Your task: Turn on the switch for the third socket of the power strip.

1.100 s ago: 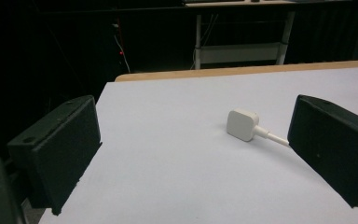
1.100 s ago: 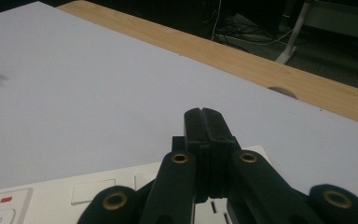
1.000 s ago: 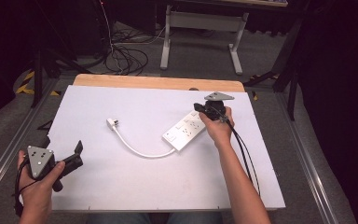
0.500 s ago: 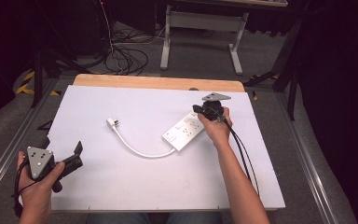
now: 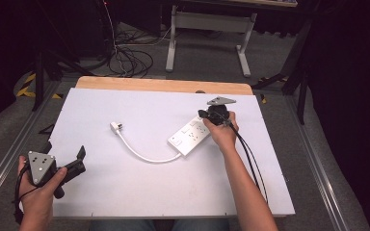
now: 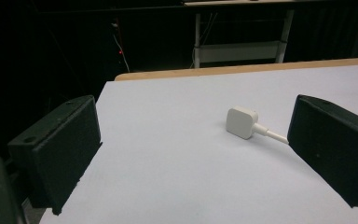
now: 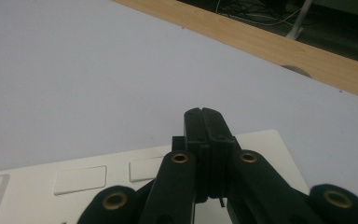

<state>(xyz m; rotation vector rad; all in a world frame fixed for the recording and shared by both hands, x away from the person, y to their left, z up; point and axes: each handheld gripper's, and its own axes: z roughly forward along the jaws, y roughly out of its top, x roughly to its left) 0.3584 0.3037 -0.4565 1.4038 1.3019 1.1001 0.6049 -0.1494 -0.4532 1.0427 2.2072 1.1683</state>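
Note:
A white power strip (image 5: 189,137) lies on the white table top (image 5: 125,187), right of the middle. Its white cord (image 5: 144,156) curves left to a white plug (image 5: 114,126). My right gripper (image 5: 204,115) is shut with nothing between its jaws, and its tip sits just over the strip's far end. In the right gripper view the closed jaws (image 7: 203,116) stand above the strip (image 7: 98,179), beside its sockets. My left gripper (image 5: 65,150) is open at the near left edge. In the left gripper view its jaws (image 6: 191,154) frame the plug (image 6: 241,122), which lies farther off.
A bare wooden strip (image 5: 164,85) runs along the table's far edge. Beyond it on the floor are dark cables (image 5: 125,57) and a white desk frame (image 5: 207,29). Metal rails (image 5: 9,154) border the table on both sides.

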